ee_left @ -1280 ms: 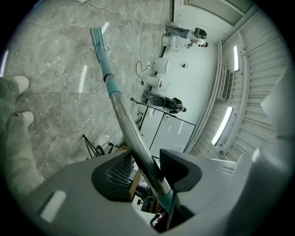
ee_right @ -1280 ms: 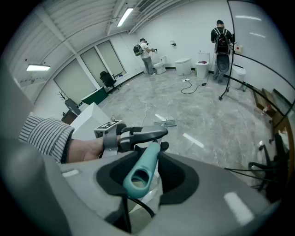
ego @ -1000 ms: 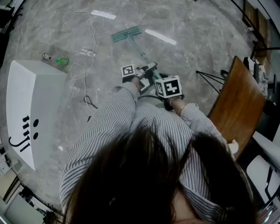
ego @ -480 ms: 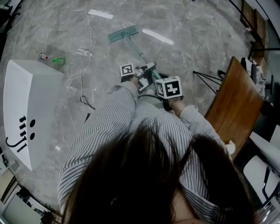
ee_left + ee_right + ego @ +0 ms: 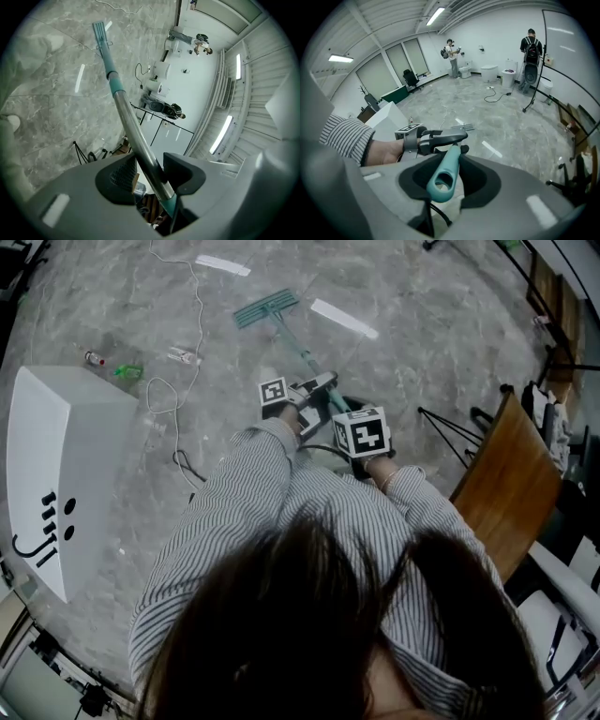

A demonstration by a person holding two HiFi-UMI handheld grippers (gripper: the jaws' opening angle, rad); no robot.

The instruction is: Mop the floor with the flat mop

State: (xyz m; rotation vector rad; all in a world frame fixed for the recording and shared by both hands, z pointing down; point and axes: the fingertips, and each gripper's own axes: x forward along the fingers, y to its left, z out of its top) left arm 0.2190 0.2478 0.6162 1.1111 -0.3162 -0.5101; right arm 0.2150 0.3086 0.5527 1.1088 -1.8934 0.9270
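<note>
The flat mop has a teal head (image 5: 267, 308) flat on the grey marble floor and a thin pole (image 5: 298, 351) that slants back to me. My left gripper (image 5: 316, 388) is shut on the pole's metal part (image 5: 133, 129), seen between its dark pads in the left gripper view. My right gripper (image 5: 345, 414) sits lower on the pole, shut on the teal handle end (image 5: 443, 176), whose open tip points at that camera. The mop head (image 5: 100, 33) shows far along the pole in the left gripper view.
A white box (image 5: 56, 479) stands on the floor at left. A white cable (image 5: 192, 334) and small litter (image 5: 112, 367) lie near it. A brown wooden board (image 5: 506, 488) and a black stand (image 5: 455, 418) are at right. People stand far off by white fixtures (image 5: 494, 70).
The mop head sits a little further to the right and nearer than a second ago. Both grippers keep their hold on the pole, almost unmoved.
</note>
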